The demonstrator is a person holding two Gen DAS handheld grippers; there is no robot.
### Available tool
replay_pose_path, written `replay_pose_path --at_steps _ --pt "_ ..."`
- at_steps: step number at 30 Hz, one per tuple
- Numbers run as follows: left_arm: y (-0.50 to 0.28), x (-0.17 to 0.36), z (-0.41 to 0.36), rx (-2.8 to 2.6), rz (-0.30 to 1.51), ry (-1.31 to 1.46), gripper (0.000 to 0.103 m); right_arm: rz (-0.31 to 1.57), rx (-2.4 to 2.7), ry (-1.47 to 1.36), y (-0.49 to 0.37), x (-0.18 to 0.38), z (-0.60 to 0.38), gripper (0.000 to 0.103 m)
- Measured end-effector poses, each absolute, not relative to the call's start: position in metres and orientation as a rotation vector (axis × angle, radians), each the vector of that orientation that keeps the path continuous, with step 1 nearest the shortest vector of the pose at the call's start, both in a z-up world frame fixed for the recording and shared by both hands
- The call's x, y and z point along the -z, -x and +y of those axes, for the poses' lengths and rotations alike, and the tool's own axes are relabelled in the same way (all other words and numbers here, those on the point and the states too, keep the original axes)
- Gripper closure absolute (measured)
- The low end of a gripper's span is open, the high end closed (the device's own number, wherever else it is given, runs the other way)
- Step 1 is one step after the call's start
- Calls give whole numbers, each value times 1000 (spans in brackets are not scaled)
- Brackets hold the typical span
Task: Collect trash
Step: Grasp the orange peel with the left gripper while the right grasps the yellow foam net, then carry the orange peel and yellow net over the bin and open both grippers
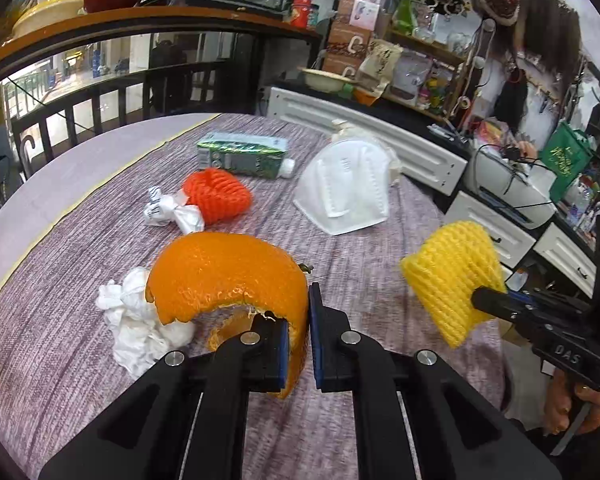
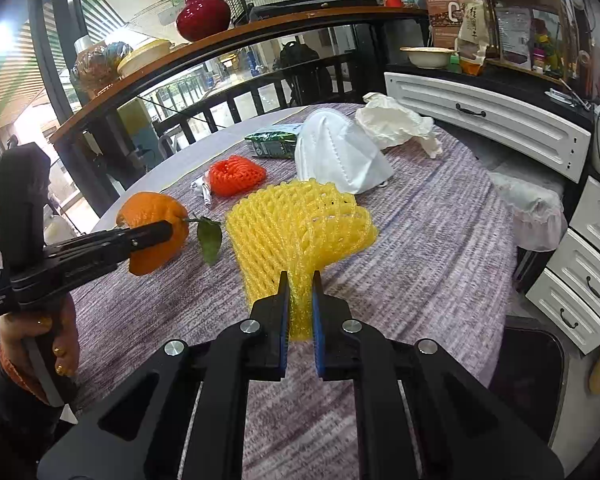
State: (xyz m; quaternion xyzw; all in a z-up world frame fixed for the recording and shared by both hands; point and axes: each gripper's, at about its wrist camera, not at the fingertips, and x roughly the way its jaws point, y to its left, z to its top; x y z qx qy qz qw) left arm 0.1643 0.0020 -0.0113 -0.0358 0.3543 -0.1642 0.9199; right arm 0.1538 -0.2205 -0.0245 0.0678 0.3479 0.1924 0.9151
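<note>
The left gripper [image 1: 298, 344] is pinching brittle peel [image 1: 228, 280] by its rim; the right gripper [image 2: 300, 320] is squeezing light, springy net [image 2: 300, 220].

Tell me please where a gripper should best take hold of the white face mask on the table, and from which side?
Probably grip the mask at its upper folded ridge, coming from above with one finger on each side. It stands like a tent on the tablecloth, so the ridge is thin and raised, while its lower edges lie flat on the cloth. The orange net beside it leaves the top free.
</note>
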Motion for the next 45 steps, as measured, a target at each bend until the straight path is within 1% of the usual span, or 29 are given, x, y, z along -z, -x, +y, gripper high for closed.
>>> replay_pose_path --at_steps 9,14,25,31,32,33,34,36,39,40,45 --pt "-155 8 -37 457 708 75 94 676 -235 -197 -114 19 -284 93" --pt "-148 5 -69 537 695 67 94 678 -80 -220 -98 25 -324 93" --pt "-132 -2 -152 741 685 27 94 831 147 -304 -102 72 -384 93" --pt "-122 6 -187 820 708 -6 94 892 208 -386 -104 98 -405 91" --pt "-121 7 -190 829 714 -9 94 900 224 -399 -104 100 -407 89" --pt "-120 10 -194 840 723 -13 94 909 248 -414 -103 103 -411 81" --pt "-119 12 -197 848 731 -15 94 914 266 -429 -103 104 -415 61" --pt "-117 18 -204 863 748 -25 94 892 311 -483 -97 105 -426 36" --pt "-115 26 -215 877 773 -40 94 846 346 -489 -92 96 -433 34" --pt "-114 30 -220 885 786 -43 94 822 366 -497 -89 93 -436 30" --pt "-112 51 -245 928 859 -75 94 676 435 -573 -68 71 -453 24"
